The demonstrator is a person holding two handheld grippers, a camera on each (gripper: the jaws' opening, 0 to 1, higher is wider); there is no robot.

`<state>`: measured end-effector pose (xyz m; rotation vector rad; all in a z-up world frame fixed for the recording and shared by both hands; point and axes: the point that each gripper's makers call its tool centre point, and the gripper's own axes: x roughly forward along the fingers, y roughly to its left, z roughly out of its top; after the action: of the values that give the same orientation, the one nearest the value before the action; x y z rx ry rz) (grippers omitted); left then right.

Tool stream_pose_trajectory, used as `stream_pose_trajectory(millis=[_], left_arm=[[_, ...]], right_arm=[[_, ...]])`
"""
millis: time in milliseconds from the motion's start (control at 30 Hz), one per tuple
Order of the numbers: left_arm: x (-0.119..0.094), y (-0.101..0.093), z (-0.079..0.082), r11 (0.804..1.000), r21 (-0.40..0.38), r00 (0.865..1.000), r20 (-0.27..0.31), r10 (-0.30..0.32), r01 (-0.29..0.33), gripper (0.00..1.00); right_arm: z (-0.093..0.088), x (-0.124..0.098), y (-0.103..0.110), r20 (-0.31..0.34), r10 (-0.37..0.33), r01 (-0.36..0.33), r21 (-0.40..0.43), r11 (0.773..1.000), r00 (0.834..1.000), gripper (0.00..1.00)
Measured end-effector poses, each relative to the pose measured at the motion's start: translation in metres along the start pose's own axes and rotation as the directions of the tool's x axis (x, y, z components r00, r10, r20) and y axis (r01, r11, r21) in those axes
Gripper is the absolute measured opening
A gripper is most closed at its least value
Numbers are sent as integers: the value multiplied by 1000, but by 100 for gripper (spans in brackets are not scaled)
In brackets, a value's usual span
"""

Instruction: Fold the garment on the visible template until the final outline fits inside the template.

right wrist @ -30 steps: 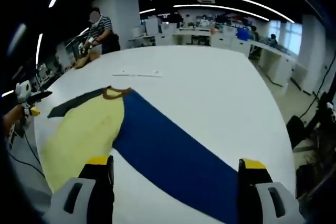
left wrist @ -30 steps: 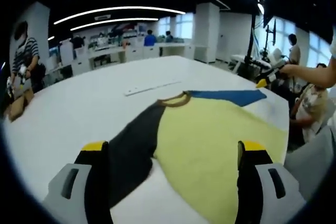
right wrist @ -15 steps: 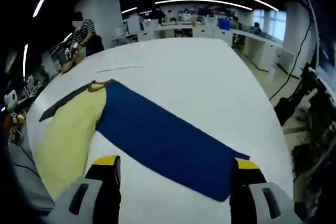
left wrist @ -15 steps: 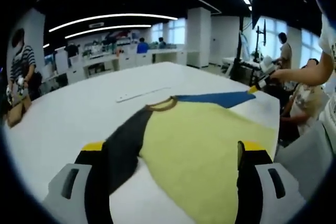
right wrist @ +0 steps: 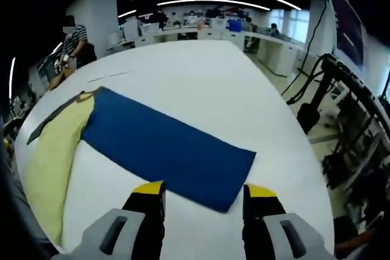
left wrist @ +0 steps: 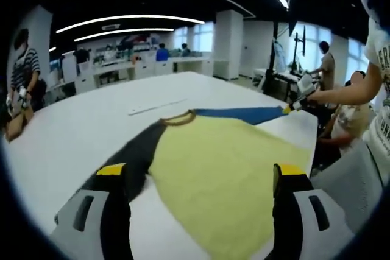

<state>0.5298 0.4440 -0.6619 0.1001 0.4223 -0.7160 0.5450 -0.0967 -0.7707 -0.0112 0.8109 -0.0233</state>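
Note:
A garment lies flat on the white table: yellow body, brown collar, dark sleeve and blue sleeve. My left gripper is open over the garment's near part, its left jaw above the dark sleeve's end and its right jaw over the yellow body. My right gripper is open with narrowed jaws that straddle the blue sleeve's cuff end. In the left gripper view the right gripper shows at the blue sleeve's far tip, held by a person's hand.
A thin white strip lies on the table beyond the collar. A person in a striped shirt works at the far left edge. More people stand or sit by the right edge. Black frames and cables stand off the table's right side.
The right gripper has drawn back along the blue sleeve to its cuff end, and its jaws have come closer together. The left gripper view has shifted slightly over the garment.

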Motion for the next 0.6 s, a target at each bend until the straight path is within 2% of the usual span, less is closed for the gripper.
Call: stream_pose_trajectory(millis=[100,267,367,533,600], left_arm=[[0,-2,-6,1000,-5,1000,-18,-3,2,91],[-3,-5,-9,1000,-4,1000,-28,3,-3,91],[-5,-6,-10,1000,-5,1000,-27,11,-11,91],[-7,-10,-13,1000,-12,999,-35,13,-13,91],[-8,-11,-13,1000,-10,999,-36,12,-12,91]], right_arm=[[-2,-1,-5,-7,-35,35,0,999,999,32],[-3,8,-24,-29,-64,64,-10,998,998,26],[-6,10,-26,-44,-62,62,-6,998,997,22],[-7,15,-31,-50,-57,59,44,997,997,20],[-9,16,-30,-59,-53,59,98,993,997,17]])
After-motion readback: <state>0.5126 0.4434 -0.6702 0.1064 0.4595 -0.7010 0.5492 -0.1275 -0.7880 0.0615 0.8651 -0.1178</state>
